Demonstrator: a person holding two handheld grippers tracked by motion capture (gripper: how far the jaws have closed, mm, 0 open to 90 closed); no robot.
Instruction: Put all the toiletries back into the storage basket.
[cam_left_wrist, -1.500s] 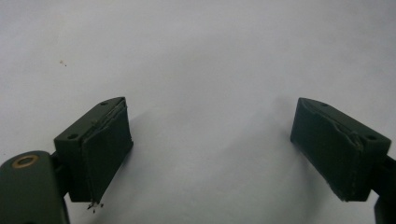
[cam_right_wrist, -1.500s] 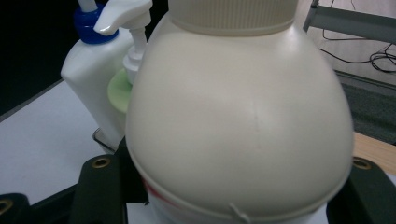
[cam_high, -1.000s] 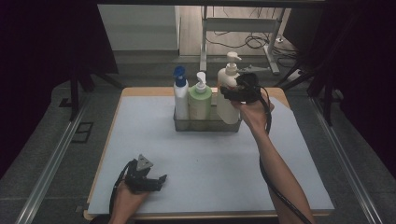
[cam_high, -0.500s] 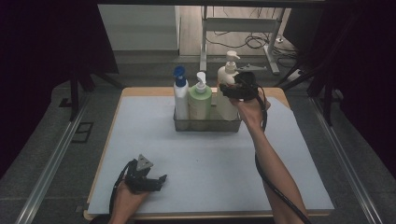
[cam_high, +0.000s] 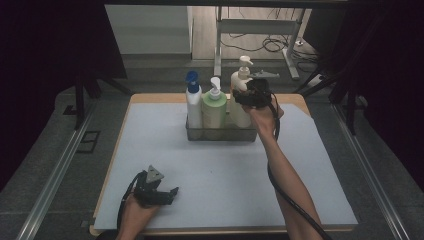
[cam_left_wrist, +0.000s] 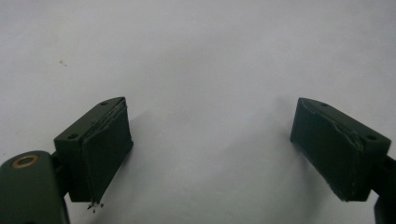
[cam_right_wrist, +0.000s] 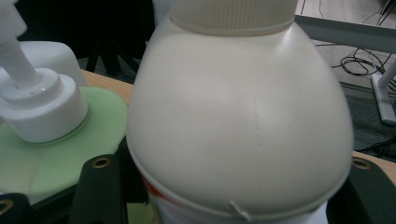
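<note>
Right tongs (cam_high: 239, 97) clamped on cream pump bottle (cam_high: 241, 102) in wire basket (cam_high: 220, 134); left tongs (cam_high: 172, 192) apart, empty, low over counter (cam_high: 225, 175)

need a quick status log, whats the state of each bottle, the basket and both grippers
cream pump bottle: upright in basket, right end, right gripper around it
green pump bottle: upright, middle
blue-capped bottle: upright, left end
basket: on mat, holds all three
right gripper: jaws either side of cream bottle
left gripper: open, empty
</note>
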